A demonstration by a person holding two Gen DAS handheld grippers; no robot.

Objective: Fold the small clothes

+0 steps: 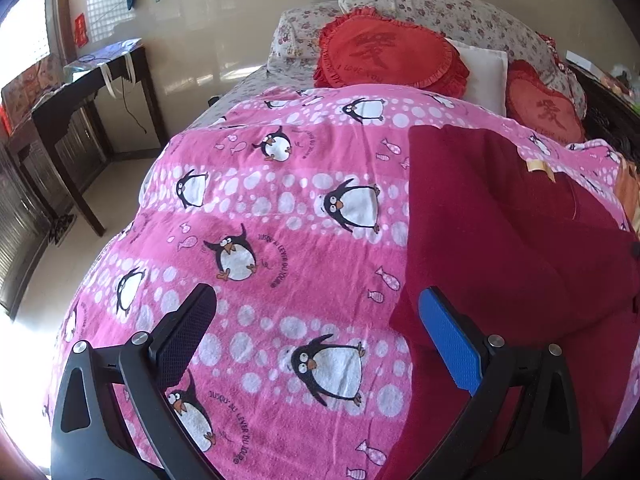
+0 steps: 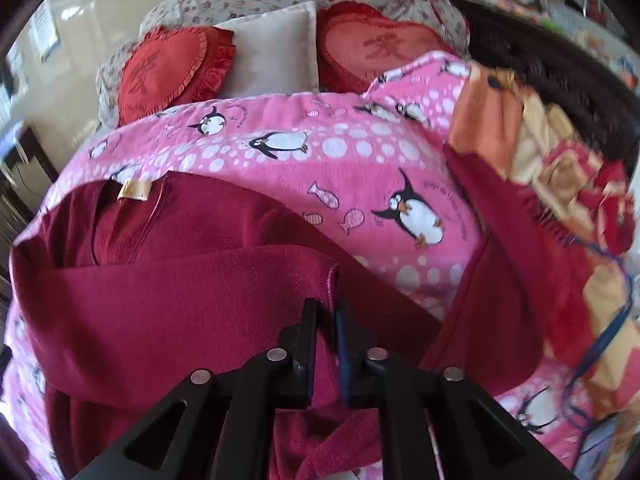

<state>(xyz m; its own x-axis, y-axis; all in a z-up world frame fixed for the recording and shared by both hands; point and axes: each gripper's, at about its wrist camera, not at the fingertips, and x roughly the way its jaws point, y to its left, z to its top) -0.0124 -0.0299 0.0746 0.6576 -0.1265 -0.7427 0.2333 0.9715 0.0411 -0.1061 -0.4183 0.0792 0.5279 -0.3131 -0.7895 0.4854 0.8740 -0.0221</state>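
Now, largest first:
Bed (image 1: 248,208): one, under the pink penguin blanket; we count two red heart cushions (image 1: 384,56).
Garment (image 2: 172,288): one dark red fleece top, toward the bed's right edge; soft, light, floppy, we'd take it by hem or cuff.
Right gripper (image 2: 326,344): fingers nearly together, pinching the sleeve edge.
Left gripper (image 1: 316,344): spread wide, empty.

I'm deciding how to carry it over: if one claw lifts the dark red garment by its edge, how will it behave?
The dark red garment is probably floppy: it already drapes in soft folds around the right claw. Its fleecy surface should grip, not slip. Lifted by one edge, the rest would likely sag and drag on the pink penguin blanket.
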